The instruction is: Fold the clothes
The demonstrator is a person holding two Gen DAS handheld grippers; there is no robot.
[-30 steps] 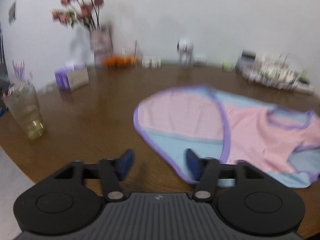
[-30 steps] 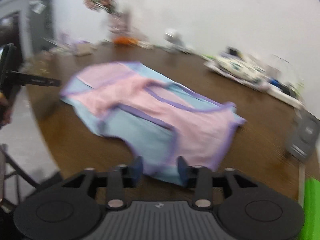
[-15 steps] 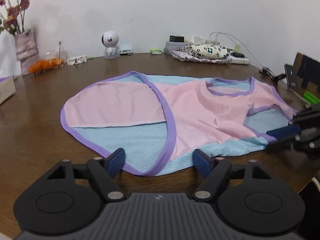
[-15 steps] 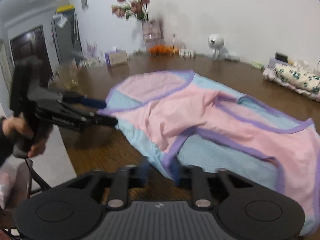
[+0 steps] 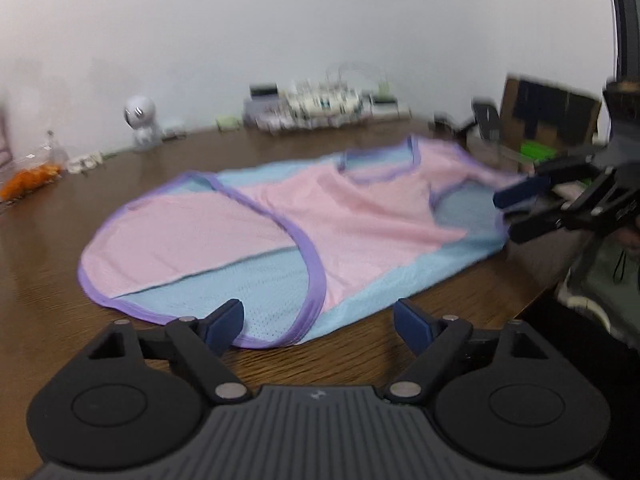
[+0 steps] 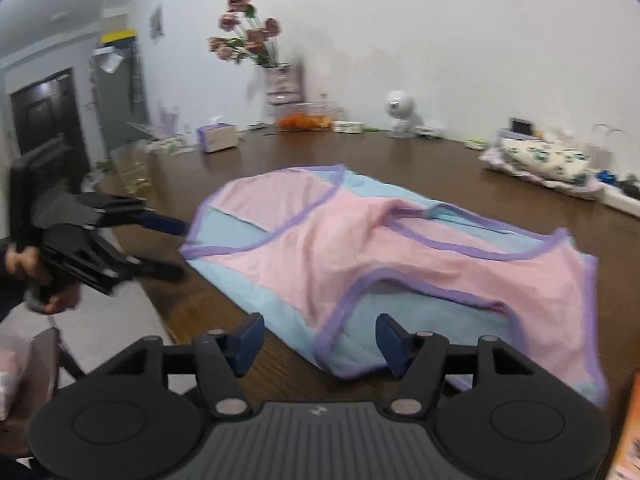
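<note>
A pink and light-blue mesh jersey point(image 5: 304, 236) with purple trim lies partly folded on the brown wooden table point(image 5: 48, 216); it also shows in the right wrist view point(image 6: 360, 248). My left gripper point(image 5: 319, 324) is open and empty, just above the jersey's near hem. My right gripper point(image 6: 318, 340) is open and empty at the jersey's armhole corner. Each gripper shows in the other's view: the right one point(image 5: 516, 212) at the far right end, the left one point(image 6: 160, 244) by the left hem.
A flower vase point(image 6: 280, 84), a tissue box point(image 6: 218, 138), oranges point(image 6: 304, 120), a small white camera point(image 6: 400, 114), a floral cloth bundle point(image 6: 544, 164) and a glass point(image 6: 134, 168) stand along the table's back and left. The table's front edge is close.
Both grippers have opened wider. The right gripper let go of the jersey's blue edge. The left view swung right, bringing the right gripper's end of the jersey into sight.
</note>
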